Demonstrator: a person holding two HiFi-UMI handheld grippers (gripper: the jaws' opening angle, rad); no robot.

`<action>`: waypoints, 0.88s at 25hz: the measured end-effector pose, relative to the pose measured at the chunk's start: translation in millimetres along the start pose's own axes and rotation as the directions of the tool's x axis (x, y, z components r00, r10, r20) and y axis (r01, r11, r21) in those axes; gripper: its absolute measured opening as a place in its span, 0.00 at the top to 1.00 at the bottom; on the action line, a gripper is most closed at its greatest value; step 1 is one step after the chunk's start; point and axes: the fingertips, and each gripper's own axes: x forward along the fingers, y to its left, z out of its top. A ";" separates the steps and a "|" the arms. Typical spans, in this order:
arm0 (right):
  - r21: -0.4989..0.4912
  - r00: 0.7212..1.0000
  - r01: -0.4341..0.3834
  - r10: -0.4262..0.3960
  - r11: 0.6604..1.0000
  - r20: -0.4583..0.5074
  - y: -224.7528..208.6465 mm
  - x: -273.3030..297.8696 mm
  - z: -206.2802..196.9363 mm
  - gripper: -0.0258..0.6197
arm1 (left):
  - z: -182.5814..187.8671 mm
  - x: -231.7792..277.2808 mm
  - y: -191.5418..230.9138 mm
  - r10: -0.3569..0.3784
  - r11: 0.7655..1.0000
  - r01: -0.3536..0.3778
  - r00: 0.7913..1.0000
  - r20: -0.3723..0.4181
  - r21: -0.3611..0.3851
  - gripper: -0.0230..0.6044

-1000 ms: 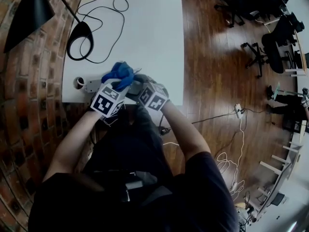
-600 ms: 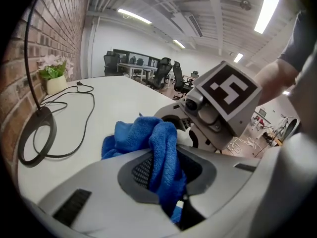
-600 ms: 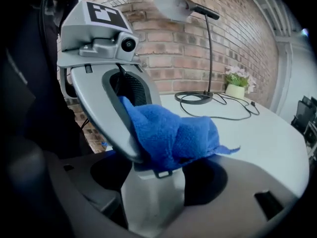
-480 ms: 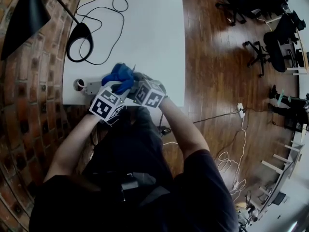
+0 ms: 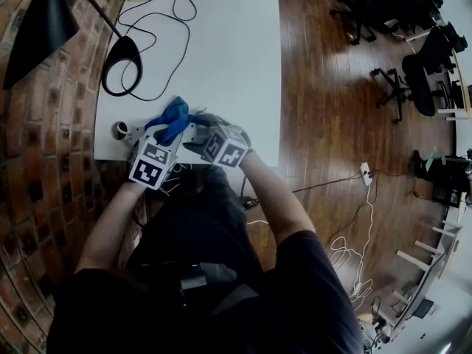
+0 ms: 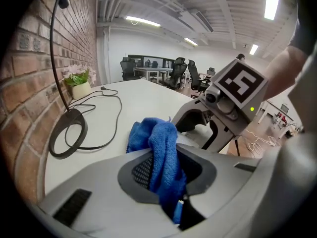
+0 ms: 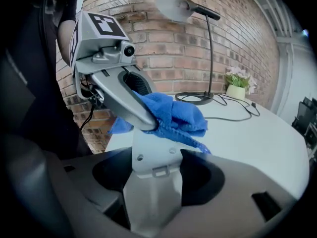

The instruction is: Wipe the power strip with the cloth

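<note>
White table (image 5: 221, 43) along a brick wall (image 5: 44, 124), lamp base (image 5: 122, 56) at the back; both forearms angle in over the near edge, grippers tilted down and nearly touching; left gripper (image 6: 161, 170) is pinched narrow on the blue cloth (image 6: 161, 143), which lies on the power strip (image 7: 151, 182); right gripper (image 7: 153, 165) clamps that strip's near end, jaws wide, just been easing closer.

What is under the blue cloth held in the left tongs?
The far end of the long grey plastic power strip runs under the blue terry cloth. That end is covered; only the near stretch shows.
</note>
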 end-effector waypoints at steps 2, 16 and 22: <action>0.001 1.000 0.001 -0.001 1.000 0.000 0.4 -0.6 0.4 0.50 | -4.1 -5.0 7.2 0.019 1.000 -0.019 1.000 -0.002 -0.005 0.84; 0.002 1.000 0.010 -0.010 1.000 -0.010 -2.9 -2.2 -3.1 0.50 | -39.1 -33.3 64.1 0.136 0.987 -0.137 0.991 -0.012 -0.082 0.84; 0.005 1.000 0.007 -0.007 1.000 -0.012 -2.9 -1.6 -3.9 0.50 | -49.1 -45.2 80.6 0.171 0.977 -0.172 0.985 -0.016 -0.127 0.84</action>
